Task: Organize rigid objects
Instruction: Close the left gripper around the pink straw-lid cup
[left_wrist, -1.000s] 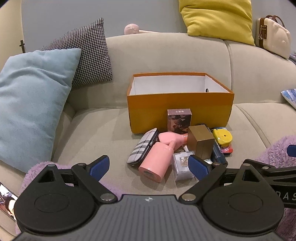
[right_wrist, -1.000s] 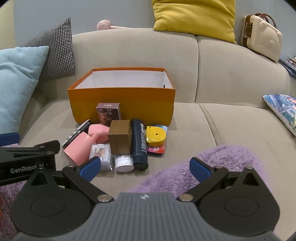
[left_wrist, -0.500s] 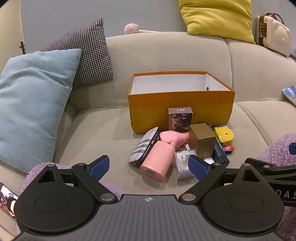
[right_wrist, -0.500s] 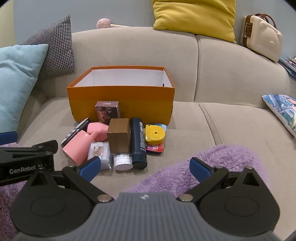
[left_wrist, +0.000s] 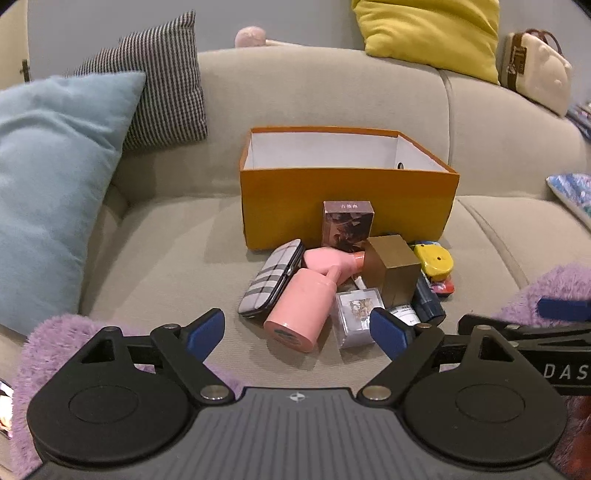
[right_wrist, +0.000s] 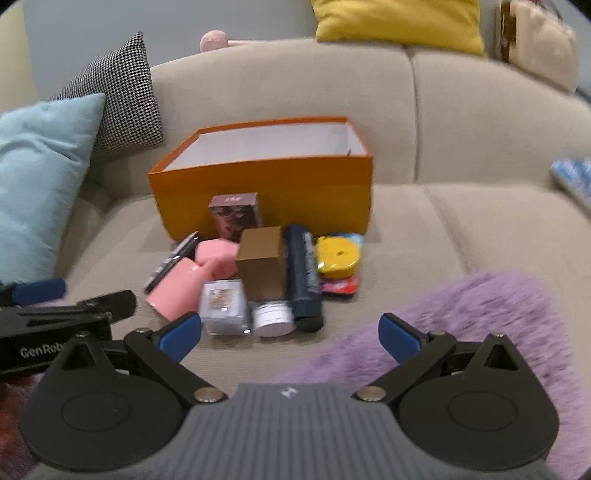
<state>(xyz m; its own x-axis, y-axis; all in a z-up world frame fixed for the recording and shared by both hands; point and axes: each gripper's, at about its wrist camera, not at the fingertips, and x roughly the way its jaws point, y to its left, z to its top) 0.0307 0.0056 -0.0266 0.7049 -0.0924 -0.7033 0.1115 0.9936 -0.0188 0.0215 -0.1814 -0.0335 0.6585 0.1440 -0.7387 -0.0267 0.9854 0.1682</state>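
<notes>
On sofa, plaid case (left_wrist: 271, 282) clearest from left, white jar (right_wrist: 272, 318) from right

Soft, even indoor light, with faint shadows under the orange box (left_wrist: 347, 206). The left view is sharp; the right view is motion-blurred throughout. Fisheye bending curves both frames' edges, with dark corners.

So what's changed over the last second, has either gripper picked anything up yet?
No. Both the left gripper and right gripper have eased closer to the pile, the right one swinging enough to blur its view. Both are open and empty. The orange box and the pink bottle lie as before.
</notes>
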